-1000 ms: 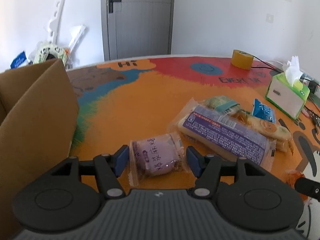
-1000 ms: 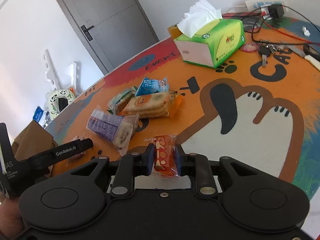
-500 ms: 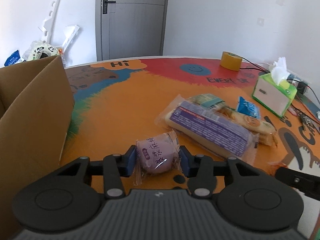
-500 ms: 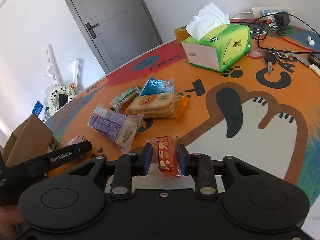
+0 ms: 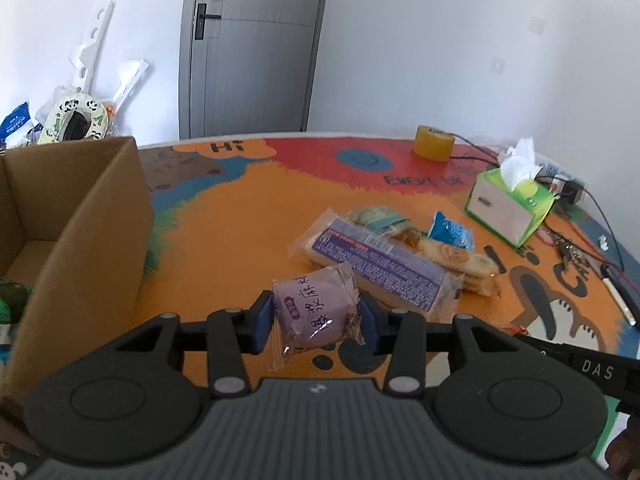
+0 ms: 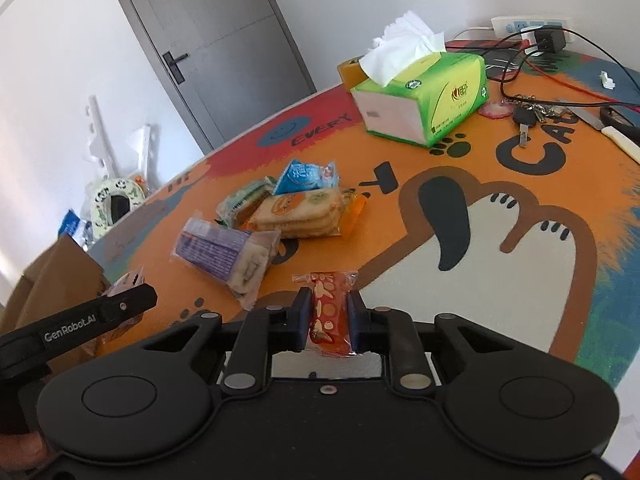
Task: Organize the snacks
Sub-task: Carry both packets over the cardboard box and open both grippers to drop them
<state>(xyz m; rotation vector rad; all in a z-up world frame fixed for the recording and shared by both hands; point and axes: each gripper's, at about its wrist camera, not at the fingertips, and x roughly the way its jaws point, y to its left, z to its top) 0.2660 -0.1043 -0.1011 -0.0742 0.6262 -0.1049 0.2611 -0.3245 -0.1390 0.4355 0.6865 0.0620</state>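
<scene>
Two snacks are held now, one in each gripper. The left gripper (image 5: 316, 316) has its fingers closed on a purple cake (image 5: 310, 306), lifted a little over the tabletop (image 5: 240, 220), just right of the box (image 5: 80, 232). I think it is raised so to go into the box. The right gripper (image 6: 329, 318) pinches a red packet (image 6: 327, 312) upright between its fingers. Farther from the box, a pile (image 6: 280, 212) of packets lies waiting, and behind it the tissues (image 6: 424, 96).
</scene>
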